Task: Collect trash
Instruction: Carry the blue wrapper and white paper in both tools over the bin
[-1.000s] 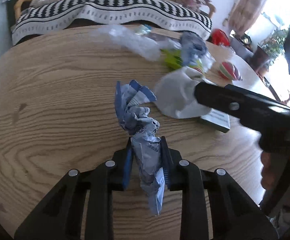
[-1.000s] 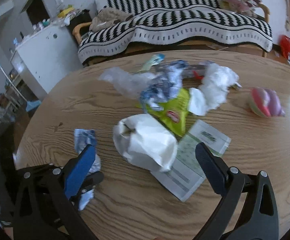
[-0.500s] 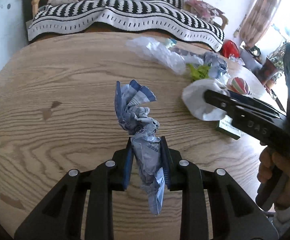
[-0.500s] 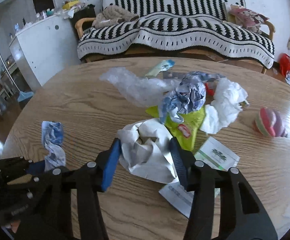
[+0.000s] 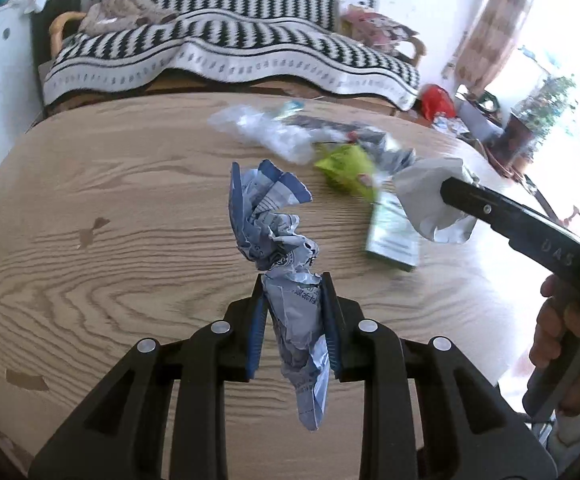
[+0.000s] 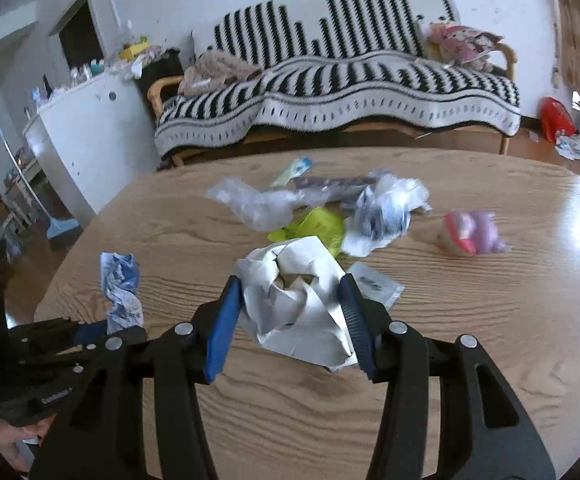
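Both grippers are loaded. The left gripper (image 5: 293, 320) pinches a crumpled blue-and-white wrapper (image 5: 278, 232) at its lower half, pads tight on it; the wrapper stands up out of the jaws and hangs clear of the wooden table (image 5: 110, 280). The right gripper (image 6: 292, 316) has just been closing and now clamps a crumpled white paper wad (image 6: 294, 296) between its blue pads, both pads pressing the sides; in the left wrist view the same wad sits at the tip of the right tool, seemingly lifted off the table, with a person's hand (image 5: 558, 344) on the handle at the right edge. So two pieces are picked, none visibly dropped anywhere; no bin or bag shows in either view, so where these go cannot be told. Left on the table, toward the far middle: clear plastic wrap (image 6: 258, 204), a yellow-green snack bag (image 6: 318, 226), a blue-white crumpled ball with white tissue (image 6: 382, 216), a dark flat wrapper (image 6: 330, 184) and a small light-blue packet (image 6: 294, 170) farthest back, and a printed leaflet (image 6: 374, 286) just behind the held wad. A pink-purple toy-like thing (image 6: 472, 232) lies to the right, maybe not trash. Judgement: early to mid task, most of the pile still to clear, both held items need depositing first.
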Action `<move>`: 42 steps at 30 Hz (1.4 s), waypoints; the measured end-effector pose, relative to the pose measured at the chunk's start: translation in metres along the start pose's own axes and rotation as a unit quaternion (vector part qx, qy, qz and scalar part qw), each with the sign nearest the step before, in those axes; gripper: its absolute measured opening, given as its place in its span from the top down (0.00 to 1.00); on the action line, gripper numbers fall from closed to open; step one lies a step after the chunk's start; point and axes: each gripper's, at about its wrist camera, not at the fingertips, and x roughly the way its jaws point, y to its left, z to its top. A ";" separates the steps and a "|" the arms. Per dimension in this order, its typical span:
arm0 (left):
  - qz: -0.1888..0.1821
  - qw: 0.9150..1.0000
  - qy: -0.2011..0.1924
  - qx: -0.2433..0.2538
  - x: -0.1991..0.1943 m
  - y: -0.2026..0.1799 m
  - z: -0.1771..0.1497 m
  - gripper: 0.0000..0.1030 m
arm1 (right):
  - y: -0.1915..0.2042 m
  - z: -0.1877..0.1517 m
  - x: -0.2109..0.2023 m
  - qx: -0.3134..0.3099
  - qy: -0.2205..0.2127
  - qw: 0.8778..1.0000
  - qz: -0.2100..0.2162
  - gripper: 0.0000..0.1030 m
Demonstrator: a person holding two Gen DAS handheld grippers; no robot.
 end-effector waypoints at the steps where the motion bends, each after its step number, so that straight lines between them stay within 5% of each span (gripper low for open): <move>1: -0.005 1.000 -0.001 0.008 -0.003 -0.010 -0.001 0.76 | -0.008 -0.003 -0.014 0.008 -0.007 1.000 -0.006 0.52; 10: -0.090 0.988 0.019 0.126 -0.029 -0.142 -0.039 0.76 | -0.096 -0.074 -0.143 0.083 -0.040 0.993 -0.079 0.52; 15: -0.158 0.962 0.072 0.209 -0.031 -0.230 -0.094 0.76 | -0.145 -0.137 -0.212 0.135 -0.040 0.981 -0.134 0.52; 20: -0.178 0.936 0.132 0.275 -0.015 -0.284 -0.150 0.76 | -0.178 -0.206 -0.238 0.194 -0.007 0.969 -0.151 0.52; 30: -0.183 0.917 0.177 0.307 0.006 -0.314 -0.180 0.76 | -0.196 -0.249 -0.260 0.235 0.001 0.958 -0.164 0.52; 39: -0.177 0.913 0.187 0.316 0.010 -0.325 -0.190 0.75 | -0.204 -0.256 -0.254 0.250 0.011 0.955 -0.161 0.51; 40: -0.169 0.913 0.185 0.321 0.009 -0.327 -0.191 0.71 | -0.203 -0.253 -0.250 0.251 0.015 0.955 -0.160 0.49; 42: -0.157 0.915 0.179 0.324 0.007 -0.332 -0.192 0.28 | -0.205 -0.252 -0.251 0.258 0.012 0.953 -0.161 0.37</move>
